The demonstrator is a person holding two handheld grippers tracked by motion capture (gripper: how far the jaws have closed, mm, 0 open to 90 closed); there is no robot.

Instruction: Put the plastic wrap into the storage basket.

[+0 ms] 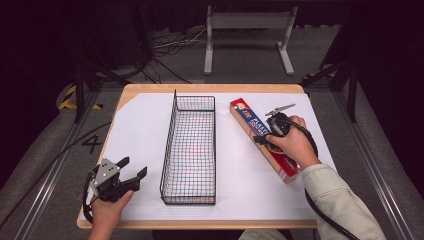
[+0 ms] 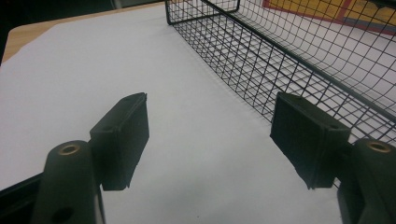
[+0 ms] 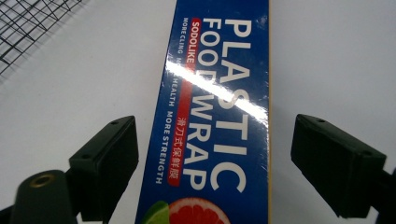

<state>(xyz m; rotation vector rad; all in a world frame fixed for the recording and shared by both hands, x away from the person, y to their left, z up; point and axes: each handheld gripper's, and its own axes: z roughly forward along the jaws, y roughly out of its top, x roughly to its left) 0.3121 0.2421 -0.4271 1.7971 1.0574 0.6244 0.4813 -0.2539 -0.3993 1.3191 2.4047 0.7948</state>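
1. High view. We count one plastic wrap box (image 1: 264, 139), one wire basket (image 1: 190, 150) and two grippers on one desk (image 1: 150, 89) covered by a white sheet (image 1: 140, 130). The box is long and narrow, blue-faced with a red edge. It lies flat on the sheet to the right of the basket, its long axis running from far-left to near-right. The right gripper (image 1: 261, 140) sits over its middle; the left gripper (image 1: 133, 169) is held at the near-left corner, well apart from the box.
2. Left gripper view. We see the fingers (image 2: 122, 140) spread wide over bare sheet, holding nothing, with the basket wall just beside the right-hand one.
3. Right gripper view. We read "PLASTIC FOOD WRAP" in white letters along the box (image 3: 215, 116), with a grapefruit picture at the near end. The fingers (image 3: 108, 165) stand wide apart, one on each side of the box, not touching it.
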